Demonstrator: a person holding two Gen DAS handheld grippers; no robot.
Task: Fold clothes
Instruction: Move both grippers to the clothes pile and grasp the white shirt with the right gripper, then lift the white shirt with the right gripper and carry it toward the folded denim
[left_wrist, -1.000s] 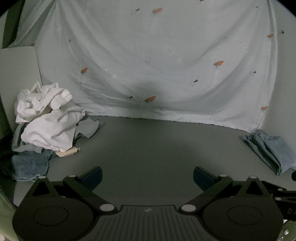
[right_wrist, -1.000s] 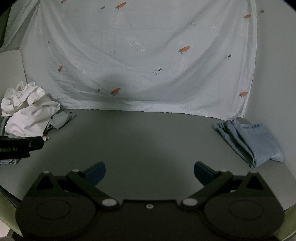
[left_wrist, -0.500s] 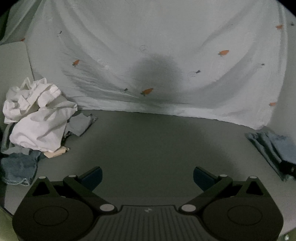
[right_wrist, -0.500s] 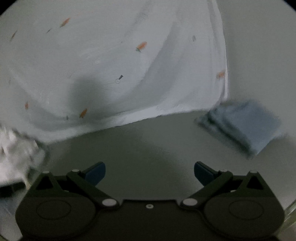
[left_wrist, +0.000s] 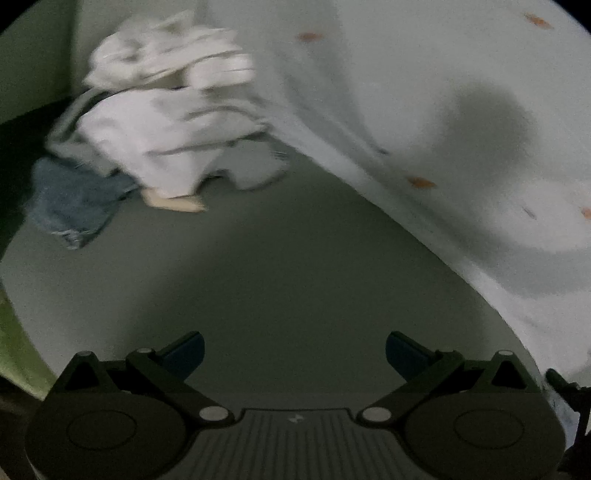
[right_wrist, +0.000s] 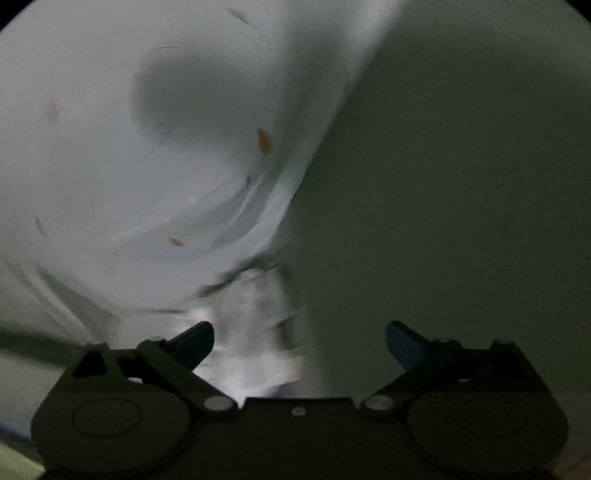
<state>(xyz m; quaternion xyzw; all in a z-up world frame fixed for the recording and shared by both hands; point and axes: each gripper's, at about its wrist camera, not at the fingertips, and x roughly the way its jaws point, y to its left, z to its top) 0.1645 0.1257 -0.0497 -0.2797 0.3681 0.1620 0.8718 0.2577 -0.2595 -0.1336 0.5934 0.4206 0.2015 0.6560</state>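
Both the left tongs (left_wrist: 294, 352) and right tongs (right_wrist: 300, 341) are spread and carry nothing, hanging over the bare grey desk (left_wrist: 295, 280). Farther off, at the desk's far left corner, lies the clothes pile (left_wrist: 166, 122): white garments atop jeans (left_wrist: 70, 199), blurred. Behind hangs a sheet (left_wrist: 443, 92). The step looks like fetching the next garment; the next move calls for reaching the pile and pinching one white piece free.

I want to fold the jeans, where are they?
In the left wrist view the jeans lie far left on the grey table, under the edge of the white clothes pile.
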